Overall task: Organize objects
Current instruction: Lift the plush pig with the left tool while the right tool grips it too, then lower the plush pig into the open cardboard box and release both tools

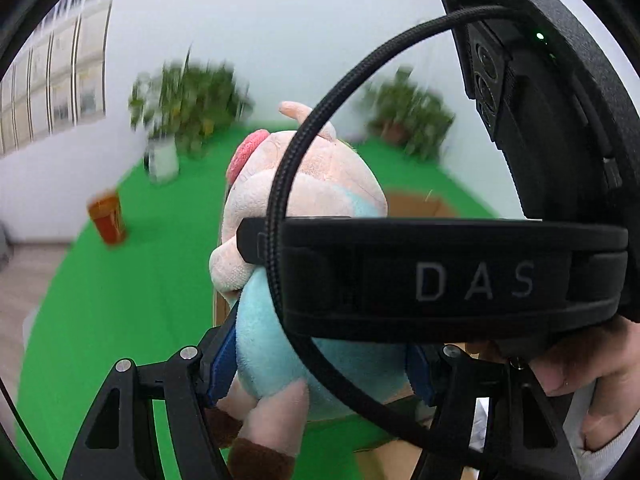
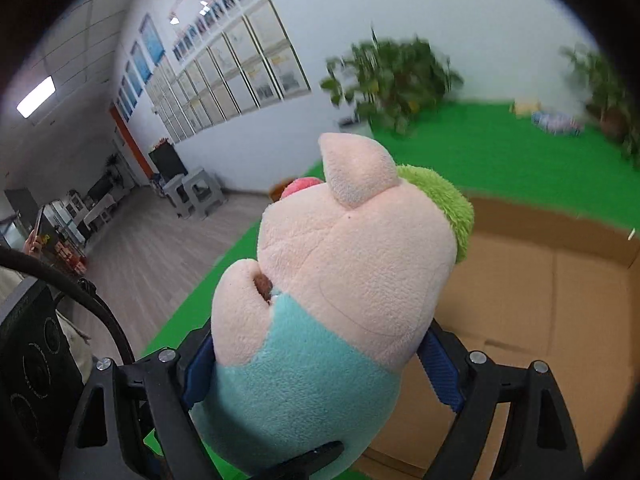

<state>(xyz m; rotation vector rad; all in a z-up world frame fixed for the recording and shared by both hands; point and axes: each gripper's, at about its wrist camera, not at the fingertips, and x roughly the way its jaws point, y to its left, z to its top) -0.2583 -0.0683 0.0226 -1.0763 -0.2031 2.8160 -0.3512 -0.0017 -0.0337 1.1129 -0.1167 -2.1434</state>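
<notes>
Gripping the plush pig [image 1: 312, 184] with both tools at once, you have the left tongs [image 1: 320, 364] clamped on its teal belly, the blue pads [image 1: 222, 356] pressed into the pile on either side. The right tongs [image 2: 320, 372] are clamped on the same soft body just under the head. The toy hangs in the air between the two tools, clear of the green surface [image 1: 120, 300]. From the right wrist, its head stands over the near corner of an open cardboard box [image 2: 540, 300]. That box is my guess for where it belongs. Treat the pig as light, squashy and not at all fragile: the stuffing gives under the pads, so a loose squeeze can let it slump or twist out. The rounded belly is the best place to hold it, since it fills the gap and the nap gives grip. The ear [image 2: 360, 172], the green tuft [image 2: 444, 200] and the brown-hoofed legs [image 1: 276, 412] are floppy and would let it swing. From the left wrist, the right tool's black body [image 1: 480, 280] and its braided cable [image 1: 320, 120] cross right in front of the toy. Your hand [image 1: 580, 360] sits just behind them, so mind that the cable does not snag a limb. The orange cup [image 1: 107, 216] and the potted plants [image 1: 188, 96] stand well apart on the green.
</notes>
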